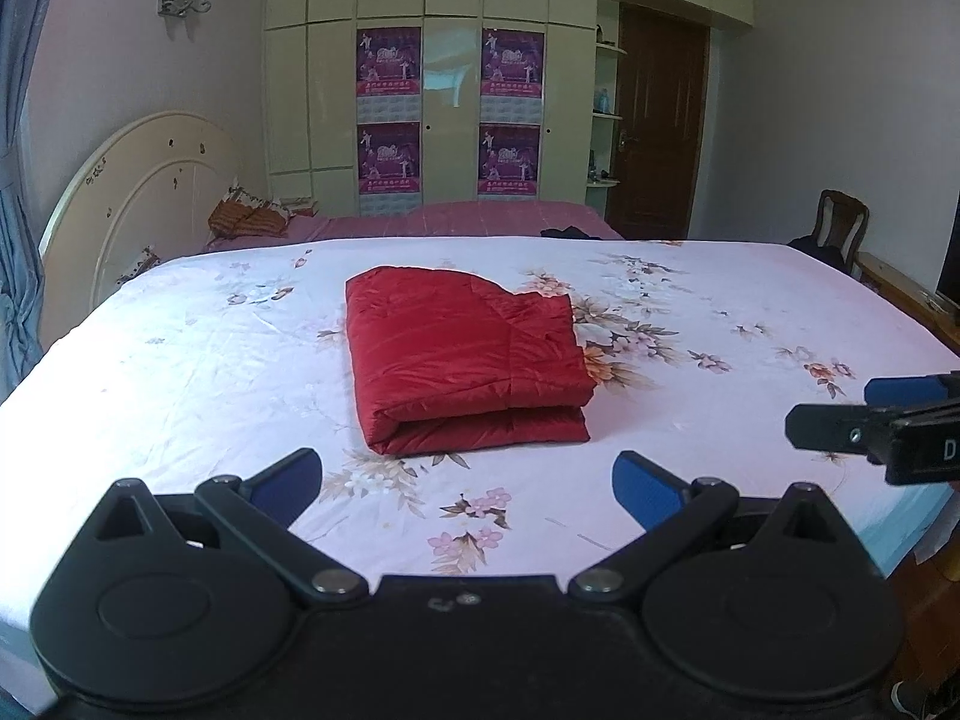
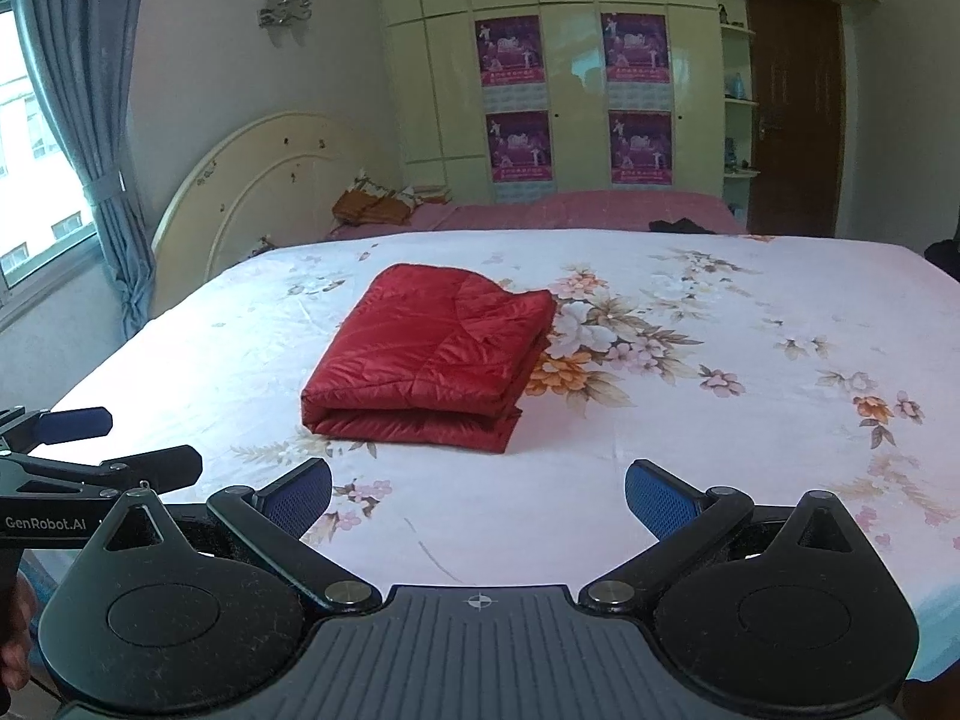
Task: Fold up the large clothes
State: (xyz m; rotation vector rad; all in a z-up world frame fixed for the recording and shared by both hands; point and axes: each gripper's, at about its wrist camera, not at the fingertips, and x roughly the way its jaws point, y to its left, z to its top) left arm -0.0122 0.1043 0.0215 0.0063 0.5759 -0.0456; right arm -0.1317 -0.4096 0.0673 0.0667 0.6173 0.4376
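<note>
Red quilted garment folded, mid-bed on the floral sheet | my left gripper just short of it, jaws apart, empty | my right gripper likewise spread, empty | headboard, wardrobe beyond garment; nothing between.

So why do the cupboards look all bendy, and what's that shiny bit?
Left wrist view: the fisheye lens curves the wardrobe, and glare shines on its glossy door. Right wrist view: the window is washed out white, while the red jacket stays sharp.
</note>
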